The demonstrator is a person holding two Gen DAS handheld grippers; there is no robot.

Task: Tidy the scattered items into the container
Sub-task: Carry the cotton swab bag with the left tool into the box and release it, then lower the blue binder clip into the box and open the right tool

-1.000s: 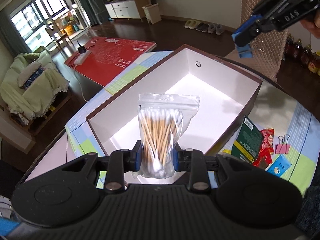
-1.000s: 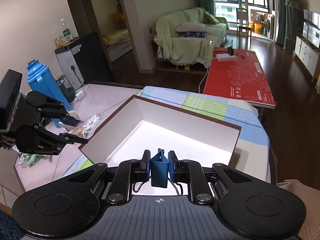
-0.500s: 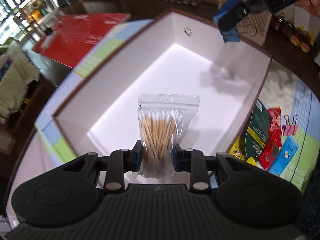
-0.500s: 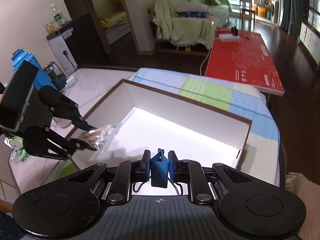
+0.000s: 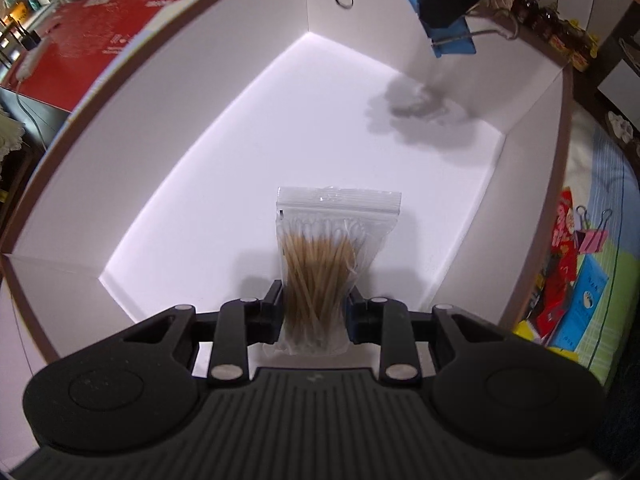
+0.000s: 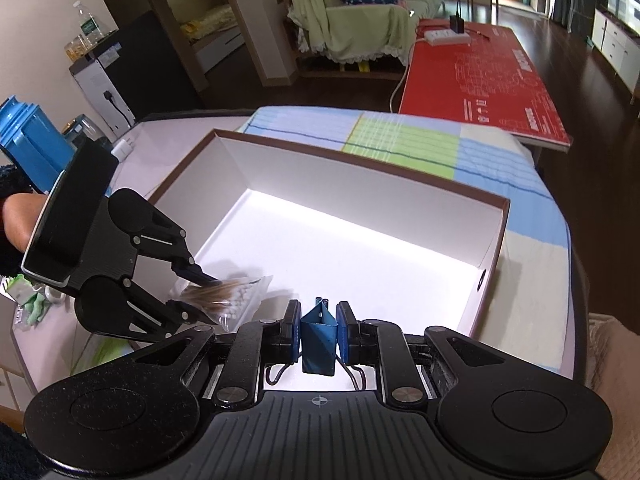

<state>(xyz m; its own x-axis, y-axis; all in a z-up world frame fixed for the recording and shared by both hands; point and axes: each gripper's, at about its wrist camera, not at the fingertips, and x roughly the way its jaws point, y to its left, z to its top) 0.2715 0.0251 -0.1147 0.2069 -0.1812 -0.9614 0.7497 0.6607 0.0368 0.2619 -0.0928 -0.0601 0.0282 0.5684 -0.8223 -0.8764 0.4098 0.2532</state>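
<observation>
Both tongs are hovering over the box [image 5: 532,128], the left tongs [image 5: 314,306] gripping the cotton-swab bag [image 5: 320,264] and the right tongs [image 6: 319,330] the blue binder clip [image 6: 319,340], likely needing release next.

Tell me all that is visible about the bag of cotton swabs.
The bag of cotton swabs is a small clear zip-seal plastic pouch, sealed, packed with wooden-stemmed swabs with white tips. The left gripper clamps its lower part from both sides, its seal end pointing away. It hangs inside the white box, above the floor, touching nothing else.
</observation>
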